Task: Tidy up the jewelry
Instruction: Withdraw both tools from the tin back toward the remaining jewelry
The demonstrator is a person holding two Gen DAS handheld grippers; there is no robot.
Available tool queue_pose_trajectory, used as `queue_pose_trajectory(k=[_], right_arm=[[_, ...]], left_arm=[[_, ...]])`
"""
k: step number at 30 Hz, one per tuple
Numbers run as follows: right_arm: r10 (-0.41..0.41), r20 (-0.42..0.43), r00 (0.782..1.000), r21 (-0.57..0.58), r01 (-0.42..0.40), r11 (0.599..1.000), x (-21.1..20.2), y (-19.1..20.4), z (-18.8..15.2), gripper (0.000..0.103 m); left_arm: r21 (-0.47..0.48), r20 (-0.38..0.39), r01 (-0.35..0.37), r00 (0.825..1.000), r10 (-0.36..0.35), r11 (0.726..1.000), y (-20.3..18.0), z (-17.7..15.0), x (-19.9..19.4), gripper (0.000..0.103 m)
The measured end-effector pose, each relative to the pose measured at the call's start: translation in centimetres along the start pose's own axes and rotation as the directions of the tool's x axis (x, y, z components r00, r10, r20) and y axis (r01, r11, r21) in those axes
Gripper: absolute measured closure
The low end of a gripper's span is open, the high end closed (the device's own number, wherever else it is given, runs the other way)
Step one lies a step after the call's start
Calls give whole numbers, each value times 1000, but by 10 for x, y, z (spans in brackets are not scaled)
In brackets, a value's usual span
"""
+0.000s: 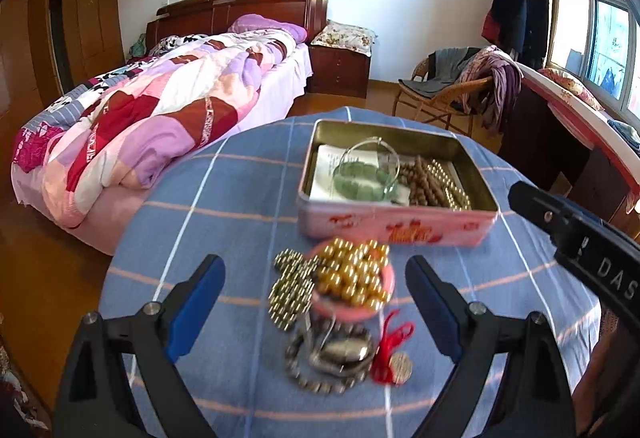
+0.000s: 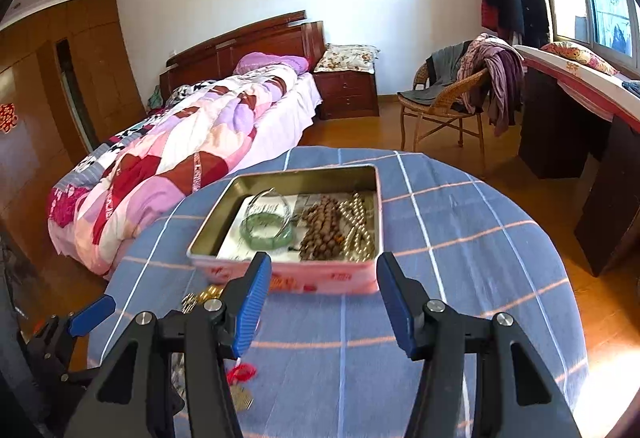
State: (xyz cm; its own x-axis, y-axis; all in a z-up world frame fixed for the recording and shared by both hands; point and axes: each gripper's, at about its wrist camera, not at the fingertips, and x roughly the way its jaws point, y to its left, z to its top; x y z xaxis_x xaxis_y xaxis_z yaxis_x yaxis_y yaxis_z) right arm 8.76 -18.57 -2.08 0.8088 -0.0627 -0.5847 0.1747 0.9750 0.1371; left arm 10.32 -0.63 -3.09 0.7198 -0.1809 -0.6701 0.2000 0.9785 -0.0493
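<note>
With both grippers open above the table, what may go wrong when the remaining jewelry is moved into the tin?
1. The gold bead strand lies heaped on a small pink dish; lifting the beads may tip or drag the dish.
2. The pieces near the left gripper overlap: the dark bead bracelet, a red cord charm. One grasp may pull up several.
3. The tin already holds a glass-like bangle; dropped beads might strike it.

Red tassel charm (image 2: 241,374) mostly hidden behind right hand-held gripper (image 2: 318,302) finger; jewelry pile (image 1: 340,318) motion-blurred.
</note>
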Motion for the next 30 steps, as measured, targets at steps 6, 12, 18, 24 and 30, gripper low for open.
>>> queue_pose_trajectory(k=[6,12,18,24,30], right_arm=[[20,-30,999,-20,-21,1000,-12,4,-26,47],[38,-81,996,-4,-38,999,-15,1,-49,47],[63,-126,990,-22,-67,998,-16,6,-70,47],[80,-131,988,-54,-88,995,-19,13,-79,47],[95,-123,988,-41,-101,994,-20,12,-77,48]], left_arm=[[-5,-9,-18,1000,18,1000,17,-21,-14,9],[-17,-39,-31,999,30,999,34,-42,-18,9],[-40,-81,-24,997,21,999,43,-61,-17,9],[-39,-85,1,996,-4,999,42,-68,-18,11],[-71,-64,69,995,-74,995,38,-54,-13,18]])
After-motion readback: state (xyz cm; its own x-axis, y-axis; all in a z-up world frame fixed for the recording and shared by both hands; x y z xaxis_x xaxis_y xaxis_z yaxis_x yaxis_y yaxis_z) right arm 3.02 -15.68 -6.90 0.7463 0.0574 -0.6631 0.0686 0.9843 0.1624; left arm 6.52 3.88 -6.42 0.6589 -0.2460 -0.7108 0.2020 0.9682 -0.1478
